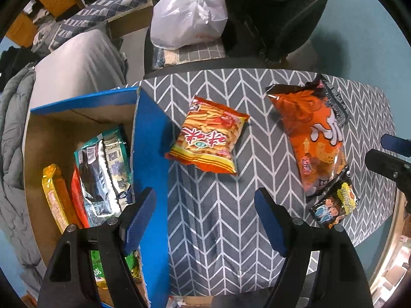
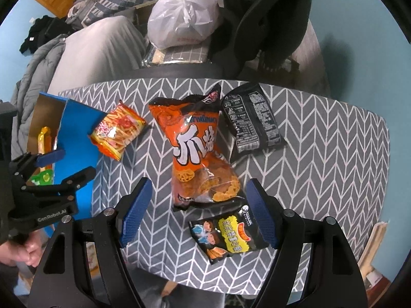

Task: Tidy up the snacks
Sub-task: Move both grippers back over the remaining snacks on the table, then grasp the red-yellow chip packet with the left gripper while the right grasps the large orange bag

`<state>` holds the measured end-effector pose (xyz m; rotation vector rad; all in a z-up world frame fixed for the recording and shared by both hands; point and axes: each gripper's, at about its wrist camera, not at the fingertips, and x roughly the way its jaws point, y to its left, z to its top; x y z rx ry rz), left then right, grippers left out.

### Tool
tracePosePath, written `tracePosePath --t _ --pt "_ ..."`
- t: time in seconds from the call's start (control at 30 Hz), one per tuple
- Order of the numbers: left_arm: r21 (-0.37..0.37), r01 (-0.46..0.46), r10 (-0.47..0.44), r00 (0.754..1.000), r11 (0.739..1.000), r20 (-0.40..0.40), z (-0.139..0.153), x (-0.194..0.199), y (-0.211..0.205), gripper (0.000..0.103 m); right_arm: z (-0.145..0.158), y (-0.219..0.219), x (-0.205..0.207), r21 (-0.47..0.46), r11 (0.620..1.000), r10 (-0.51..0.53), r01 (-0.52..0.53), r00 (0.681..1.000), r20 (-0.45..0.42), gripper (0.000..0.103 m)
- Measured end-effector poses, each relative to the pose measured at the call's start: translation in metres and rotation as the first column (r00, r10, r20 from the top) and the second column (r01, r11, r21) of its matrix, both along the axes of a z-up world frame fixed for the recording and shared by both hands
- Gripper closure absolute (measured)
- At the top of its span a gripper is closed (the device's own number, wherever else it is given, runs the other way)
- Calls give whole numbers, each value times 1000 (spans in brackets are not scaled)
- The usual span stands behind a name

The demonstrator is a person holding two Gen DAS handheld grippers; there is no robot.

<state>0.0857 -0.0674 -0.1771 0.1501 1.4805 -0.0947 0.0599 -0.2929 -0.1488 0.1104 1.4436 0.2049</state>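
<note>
Snacks lie spread over a table covered in grey chevron cloth point(image 2: 321, 133). In the right wrist view, the large orange chip bag point(image 2: 200, 151) sits at the centre of the frame, a black packet point(image 2: 253, 122) turned label-side up just to its right, and a small black-and-yellow packet point(image 2: 227, 233) below it, near the right gripper point(image 2: 197, 218), whose jaws stand spread wide with nothing between them. An orange-and-yellow stick-snack bag point(image 2: 117, 132) lies at centre left, its corner touching the blue box point(image 2: 77, 133).

Only the left wrist view looks down into that blue cardboard box point(image 1: 151, 159), at the lower left of the frame: a teal-and-silver bag point(image 1: 105, 174), a yellow pack point(image 1: 56, 195), and a green pack low beside them. The left gripper point(image 1: 205, 220) hovers over the box wall and cloth, jaws spread and empty. The black packet is mostly hidden here behind the orange bag. A white plastic bag point(image 1: 187, 18) sits at the upper centre, beyond the table.
</note>
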Motion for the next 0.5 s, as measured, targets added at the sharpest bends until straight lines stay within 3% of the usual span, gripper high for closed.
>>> tracePosePath --t 0.5 --pt "17 108 -108 993 994 43 -3 -10 4 23 -14 18 7 -10 1000 22 -22 1000 -20 27"
